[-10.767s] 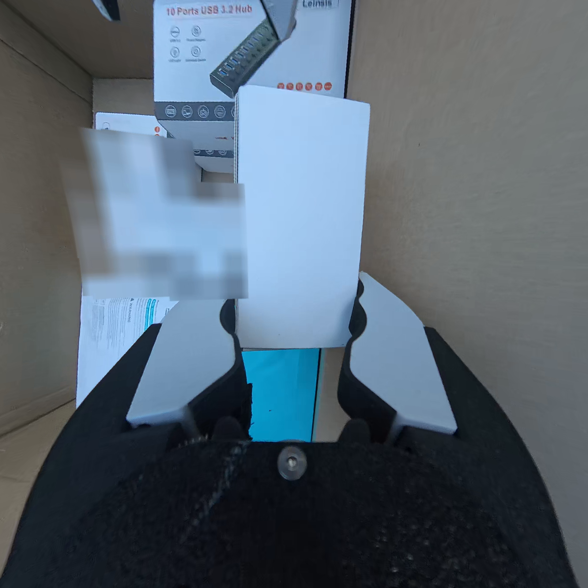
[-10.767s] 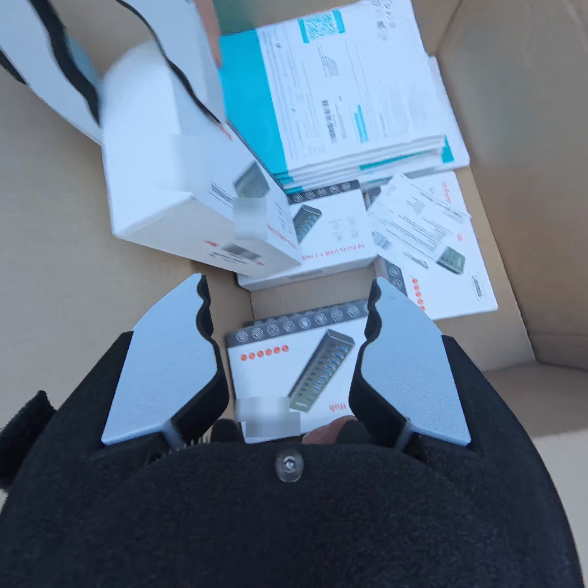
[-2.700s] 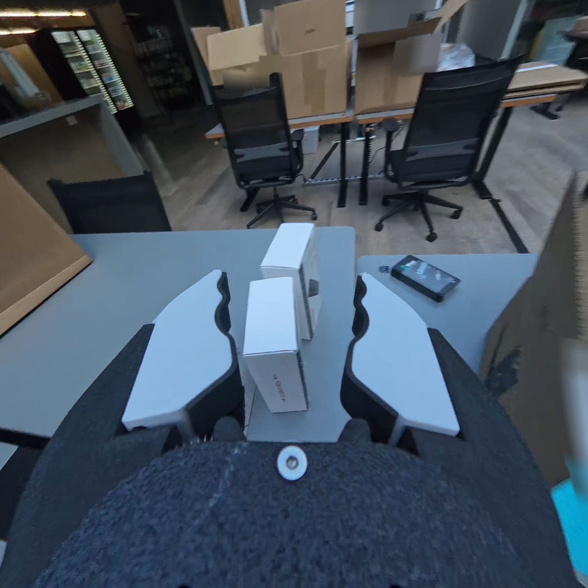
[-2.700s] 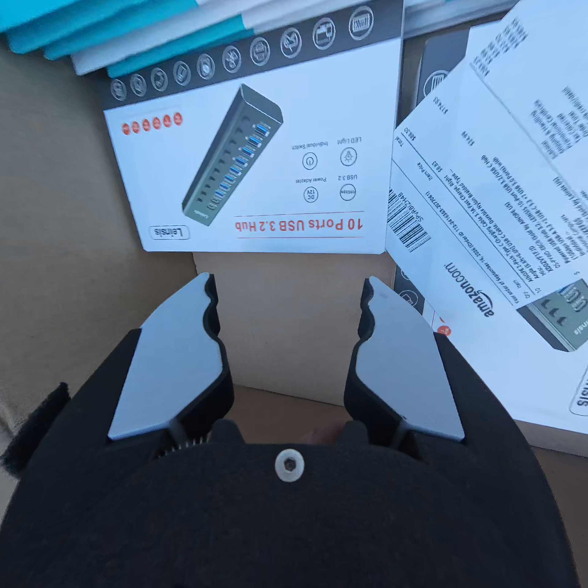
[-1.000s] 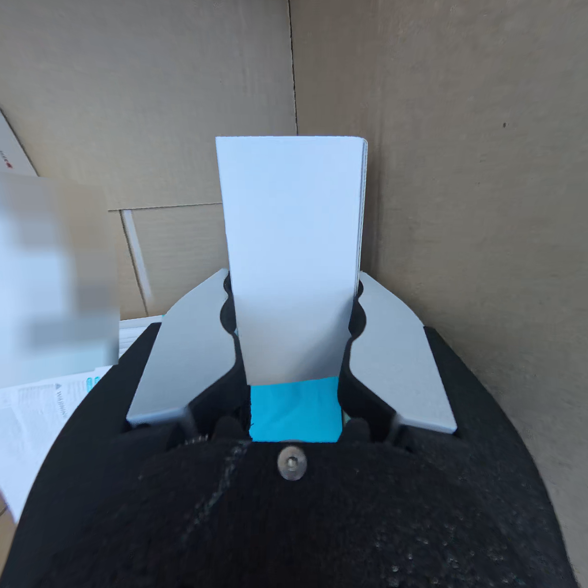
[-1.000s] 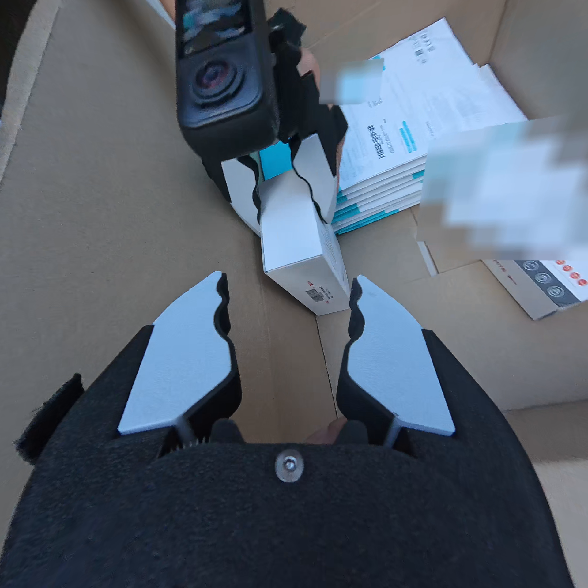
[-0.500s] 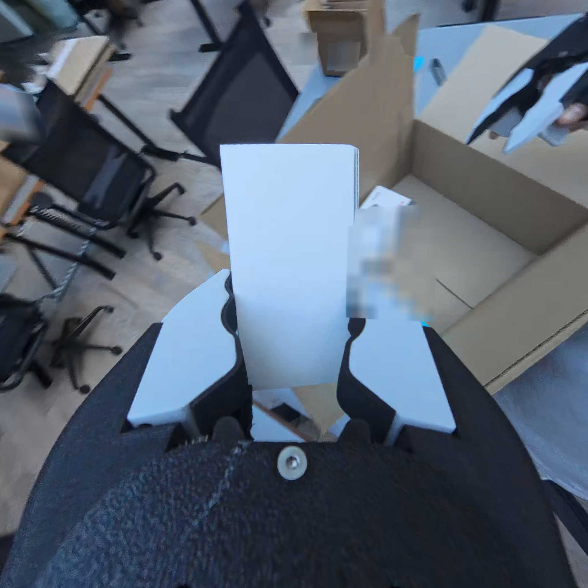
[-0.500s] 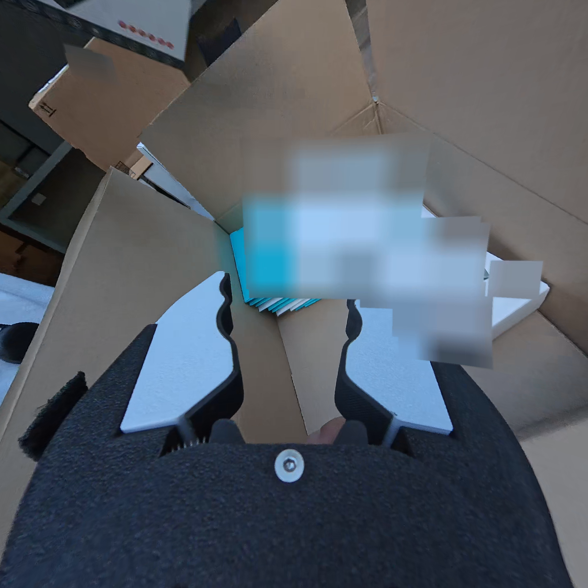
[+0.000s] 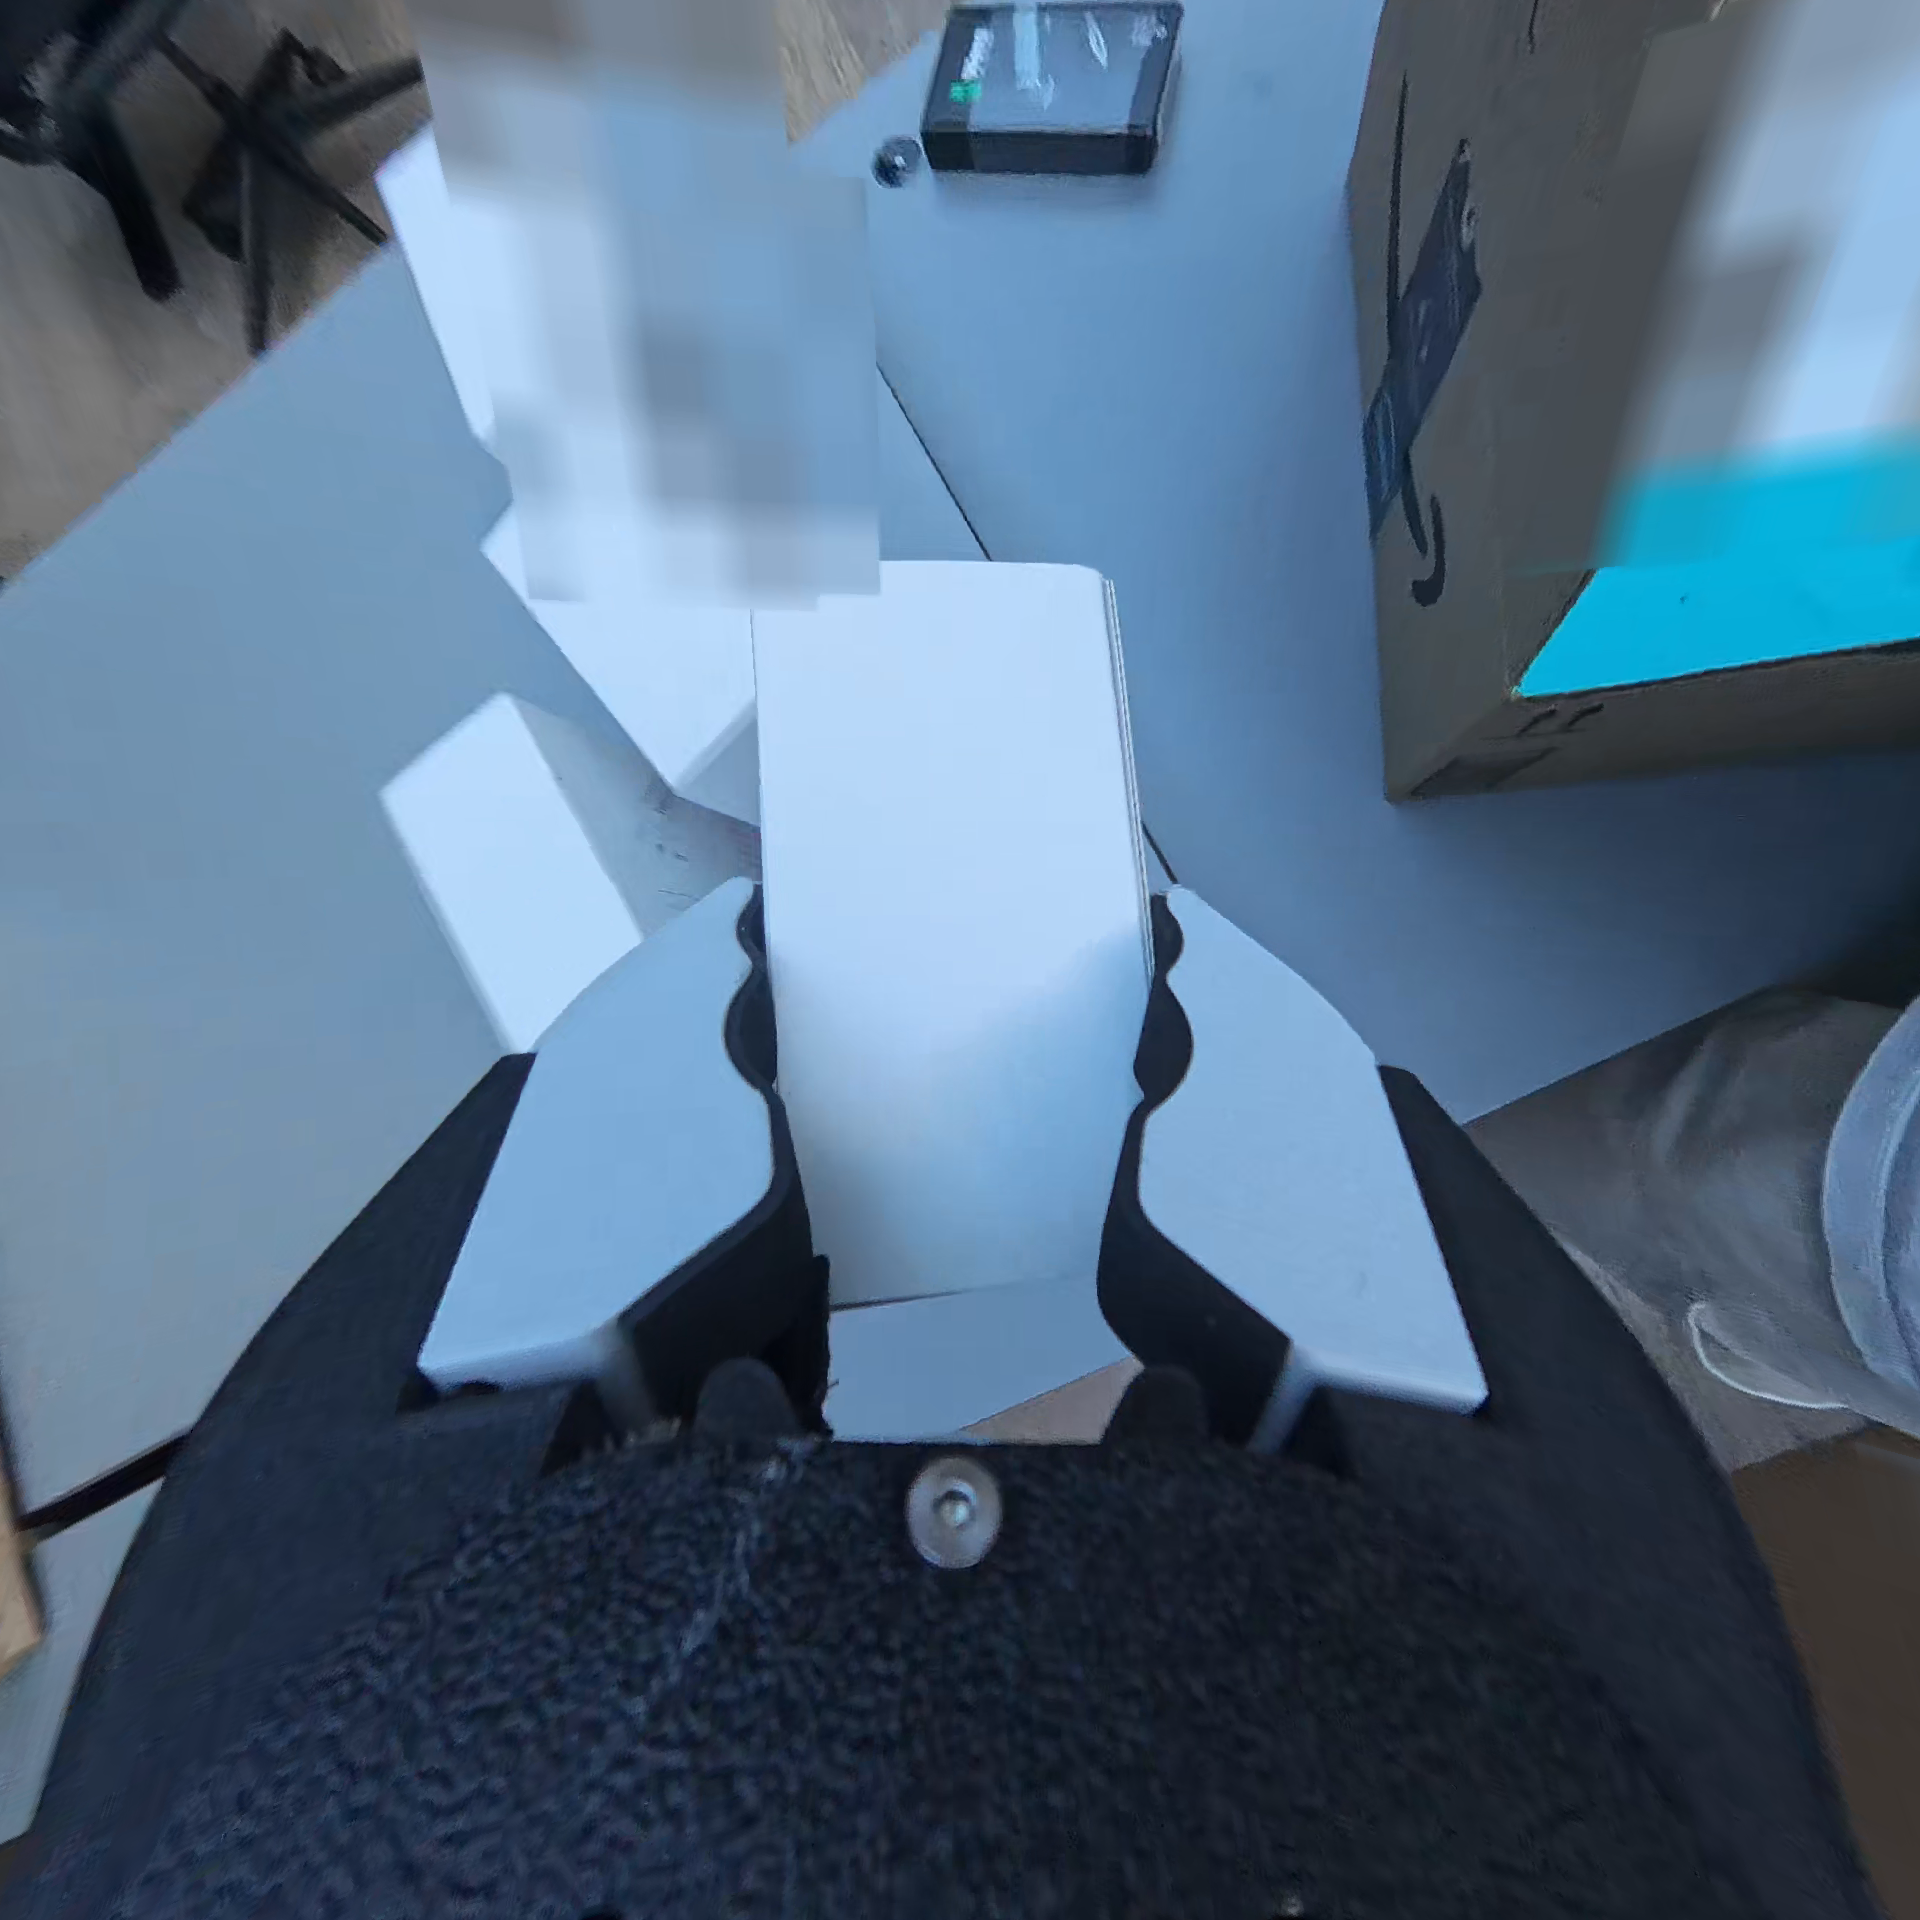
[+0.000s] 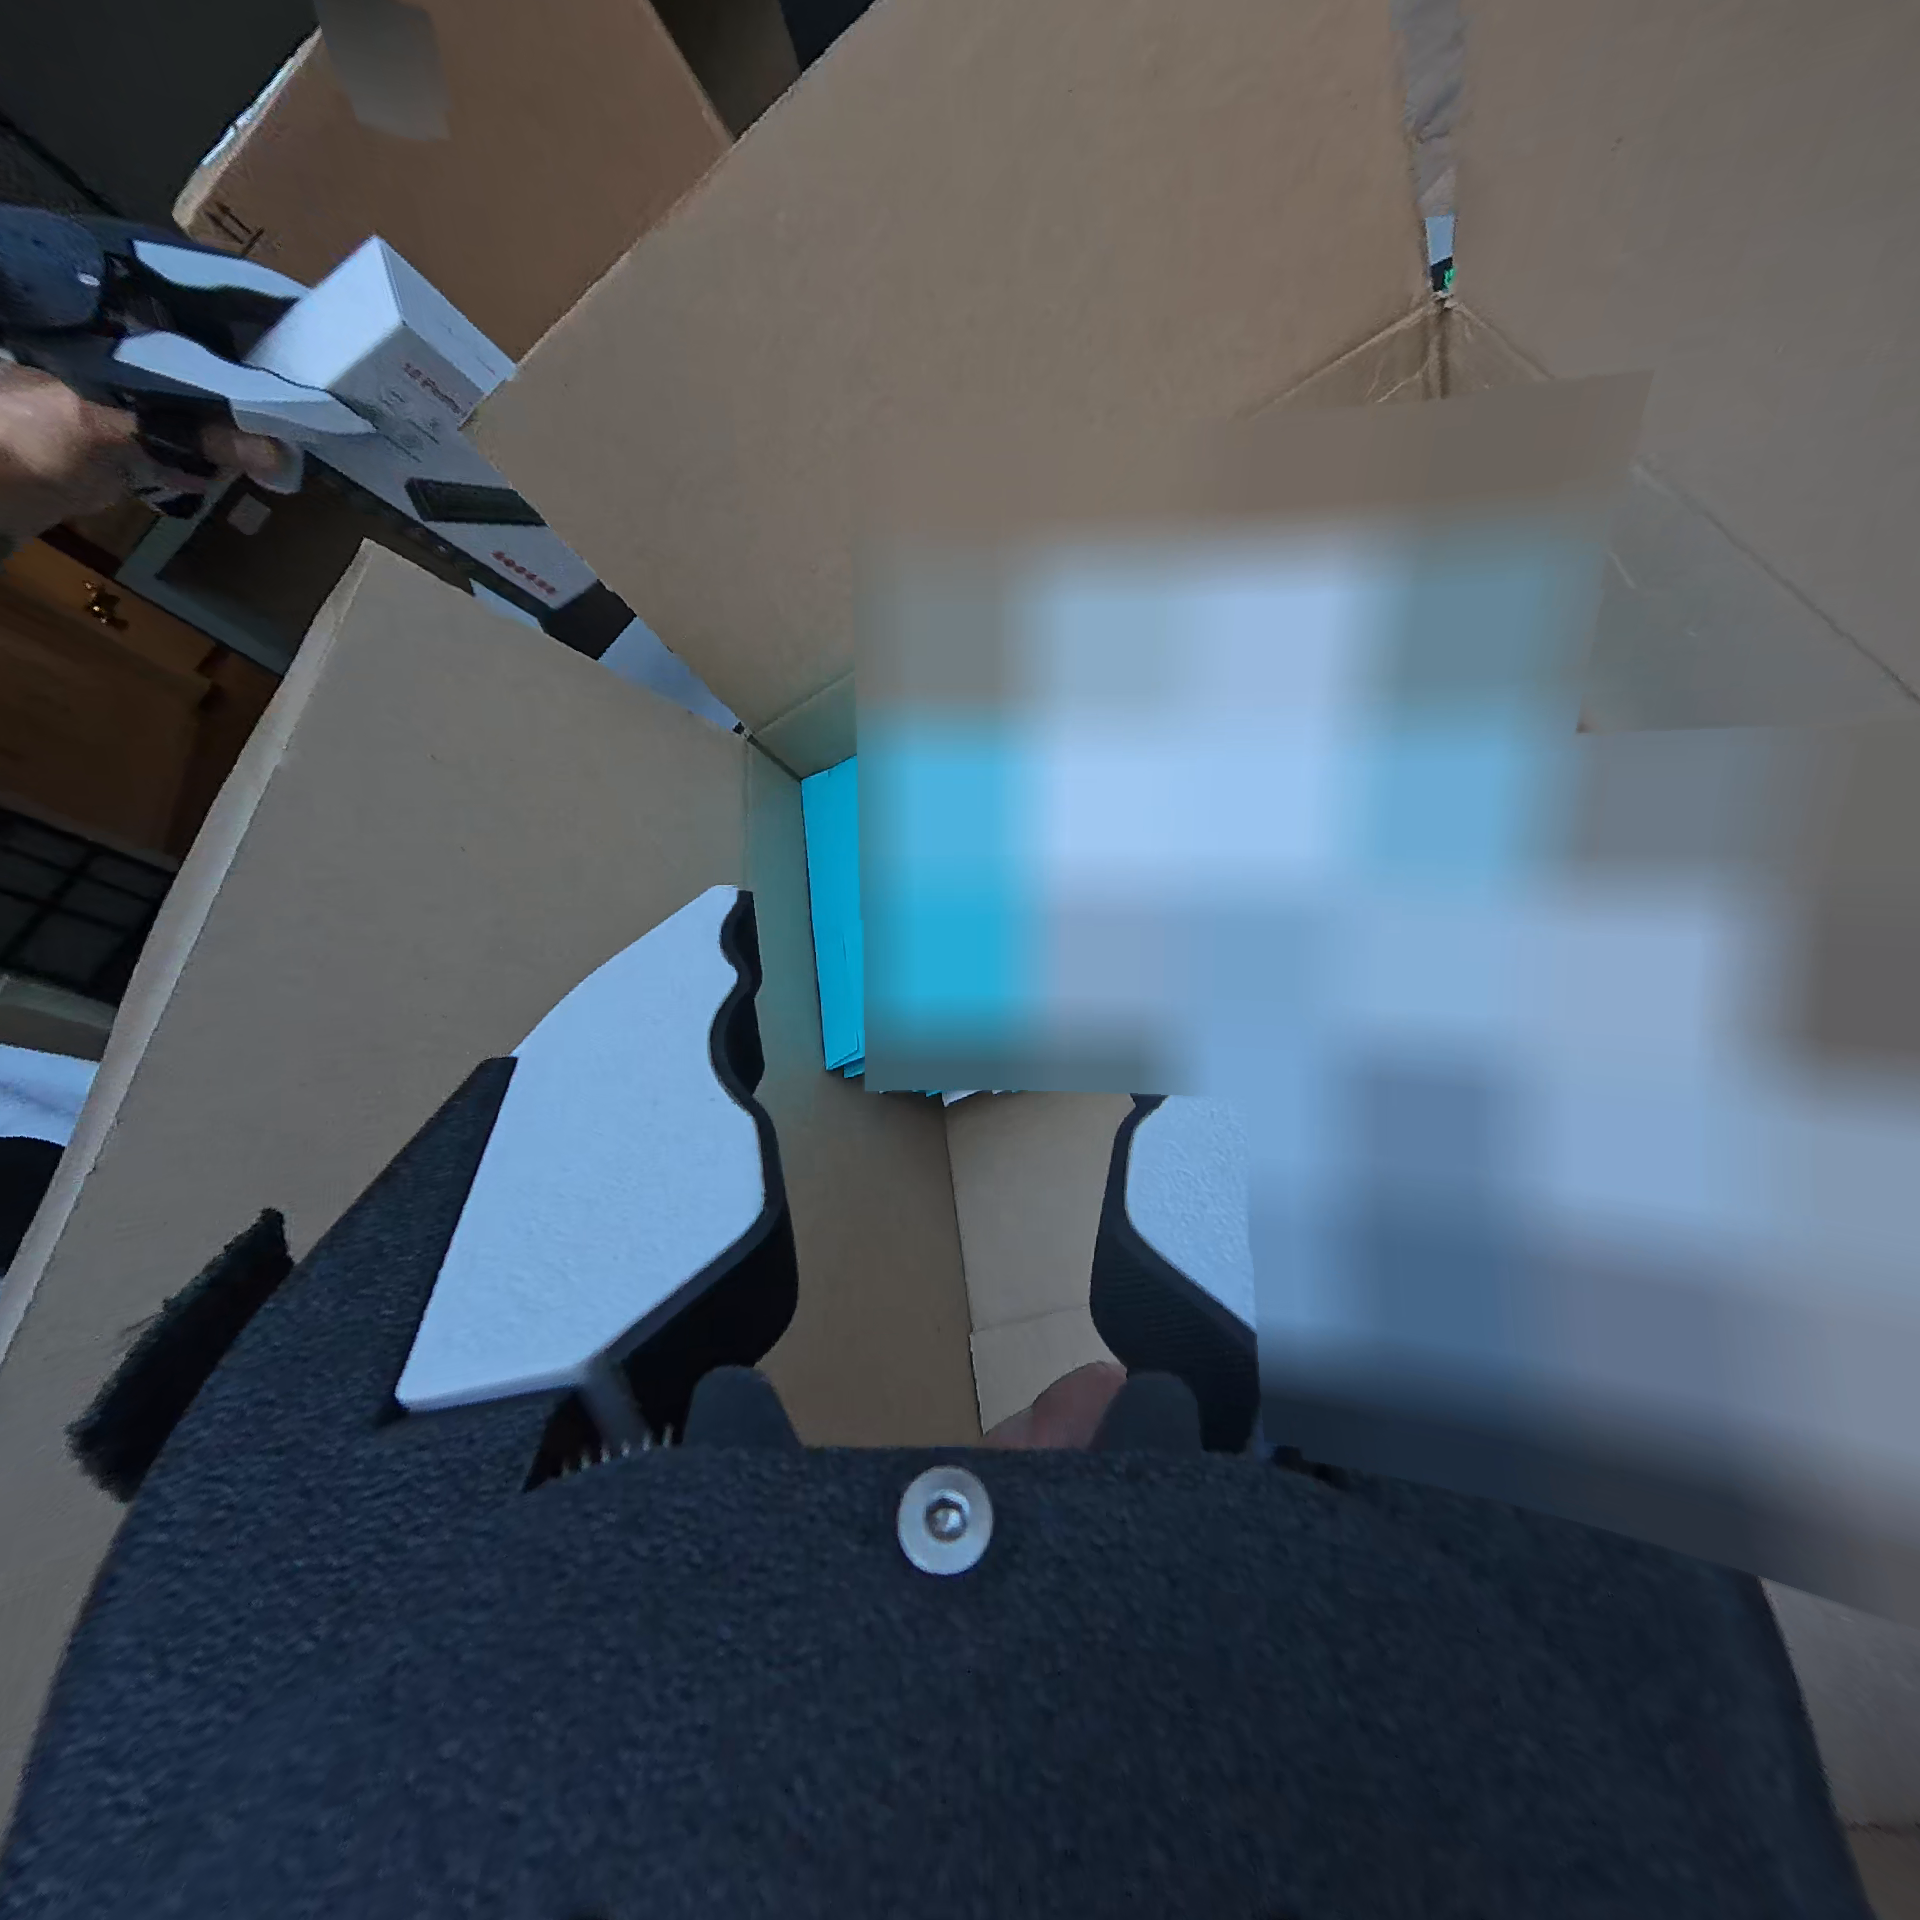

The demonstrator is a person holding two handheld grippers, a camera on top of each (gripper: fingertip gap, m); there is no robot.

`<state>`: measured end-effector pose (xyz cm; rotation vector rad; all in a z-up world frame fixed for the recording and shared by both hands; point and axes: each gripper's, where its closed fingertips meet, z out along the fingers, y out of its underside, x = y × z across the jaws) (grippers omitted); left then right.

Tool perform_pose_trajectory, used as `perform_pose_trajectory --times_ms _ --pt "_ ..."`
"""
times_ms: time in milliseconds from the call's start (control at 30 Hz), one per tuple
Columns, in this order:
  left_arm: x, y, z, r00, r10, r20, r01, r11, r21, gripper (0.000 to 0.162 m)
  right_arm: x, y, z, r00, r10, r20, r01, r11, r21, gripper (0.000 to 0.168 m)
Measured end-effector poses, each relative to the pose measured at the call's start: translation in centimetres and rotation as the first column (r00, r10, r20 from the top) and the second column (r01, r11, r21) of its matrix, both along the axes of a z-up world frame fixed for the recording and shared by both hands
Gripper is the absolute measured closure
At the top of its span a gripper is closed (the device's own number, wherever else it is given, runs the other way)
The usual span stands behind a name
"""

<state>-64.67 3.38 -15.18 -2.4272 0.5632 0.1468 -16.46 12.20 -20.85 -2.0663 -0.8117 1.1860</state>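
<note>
My left gripper [image 9: 956, 904] is shut on a plain white box [image 9: 935, 831] and holds it over a grey table [image 9: 208, 779], just above two other white boxes [image 9: 499, 852] [image 9: 644, 686] lying there. The right wrist view also shows this gripper [image 10: 322, 358] with its white box [image 10: 384, 332] at the upper left, outside the carton. My right gripper [image 10: 940, 935] is open and empty inside an open cardboard carton [image 10: 468, 831], near a stack of teal booklets [image 10: 831, 914]. Its right finger is mostly hidden by a blur patch.
The carton [image 9: 1558, 416] stands on the table to the right of my left gripper. A black flat device [image 9: 1049, 94] and a small round metal part [image 9: 899, 158] lie at the table's far edge. A person's clothed limb [image 9: 1766, 1195] is at the right. The grippers' ends are close to 50 cm from one another. The right tips stand about 20 cm off the open cardboard carton [image 10: 468, 831].
My left gripper has carried the white box out of the carton and swung down over the table, above the other white boxes. My right gripper stays open inside the carton.
</note>
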Motion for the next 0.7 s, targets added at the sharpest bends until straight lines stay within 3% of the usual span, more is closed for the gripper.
perform_pose_trajectory --times_ms 100,200,367,467,567,700 --pt "0.0 0.7 -5.0 0.996 0.027 0.088 -0.023 0.999 -0.038 0.095 -0.1 -0.8 -0.5 1.000 -0.007 0.010 0.007 1.000 -0.021 0.101" --pt "-1.3 2.1 -7.5 0.979 0.161 0.128 -0.157 0.987 -0.043 0.095 0.5 -1.2 -0.8 0.999 -0.038 0.035 0.039 0.999 -0.029 0.101" --pt "-3.7 2.4 -8.8 0.876 0.396 0.275 -0.415 0.910 0.013 0.094 2.0 -1.4 -1.1 0.991 -0.125 0.055 0.128 0.991 -0.039 0.100" --pt "-5.0 2.5 -8.7 0.820 0.455 0.347 -0.507 0.859 0.071 0.094 3.5 -0.1 -3.8 0.969 -0.148 0.197 0.151 0.988 -0.002 0.095" --pt "-6.6 1.8 -7.8 0.835 0.489 0.252 -0.536 0.826 0.172 0.089 6.1 2.3 -8.9 0.864 -0.067 0.499 0.016 0.994 0.106 0.087" --pt "-6.7 0.9 -4.6 0.868 0.472 0.158 -0.497 0.818 0.288 0.082 7.5 4.6 -16.4 0.579 0.154 0.800 -0.340 0.938 0.066 0.065"
